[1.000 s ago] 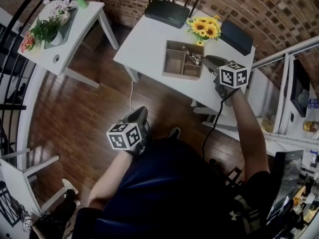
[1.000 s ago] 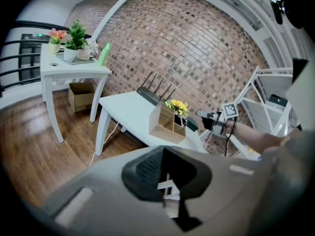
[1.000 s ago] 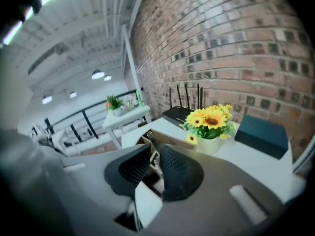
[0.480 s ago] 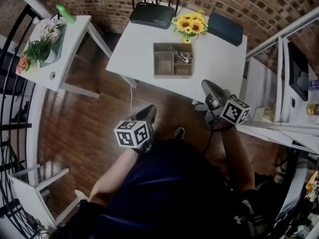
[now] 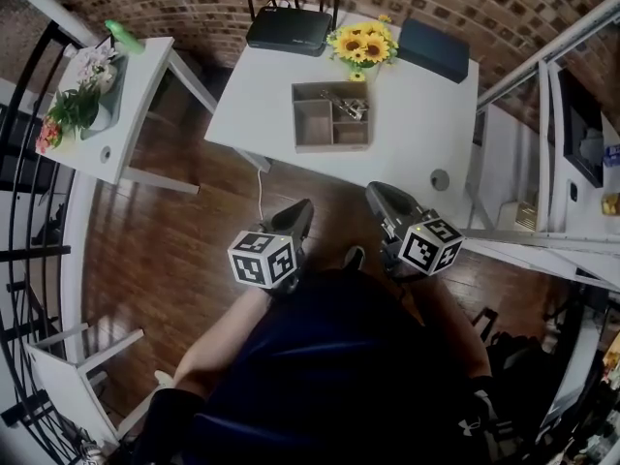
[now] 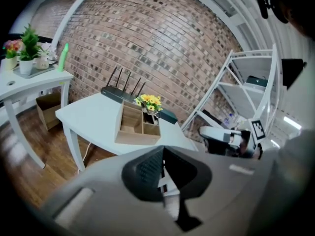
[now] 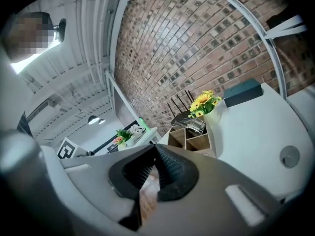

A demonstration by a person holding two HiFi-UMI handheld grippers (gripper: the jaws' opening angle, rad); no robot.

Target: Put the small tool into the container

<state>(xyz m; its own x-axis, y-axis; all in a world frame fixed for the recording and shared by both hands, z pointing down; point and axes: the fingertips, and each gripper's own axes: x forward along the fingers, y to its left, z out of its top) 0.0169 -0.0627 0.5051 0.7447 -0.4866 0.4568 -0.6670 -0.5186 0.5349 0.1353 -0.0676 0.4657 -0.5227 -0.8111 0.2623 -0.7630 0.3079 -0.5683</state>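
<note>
The wooden container (image 5: pixel 329 116) stands on the white table (image 5: pixel 262 105). The small metal tool (image 5: pixel 347 103) lies in its back right compartment; the right gripper view shows the tool (image 7: pixel 194 124) resting on the container (image 7: pixel 189 136). My right gripper (image 5: pixel 376 194) is shut and empty, held close to my body just off the table's near edge. My left gripper (image 5: pixel 298 211) is also shut and empty, over the wooden floor beside it. In their own views the left gripper (image 6: pixel 162 151) and right gripper (image 7: pixel 155 149) both have jaws pressed together, facing the container (image 6: pixel 138 127).
A black router (image 5: pixel 288 29), a vase of sunflowers (image 5: pixel 361 45) and a dark box (image 5: pixel 434 50) line the table's far edge. A cable hole (image 5: pixel 440 179) is near its front right corner. A side table (image 5: pixel 97 105) with plants stands left, white shelving (image 5: pixel 542 114) right.
My right gripper has pulled back from the container to my body and its jaws have shut. The tool stays in the container. The left gripper has barely moved.
</note>
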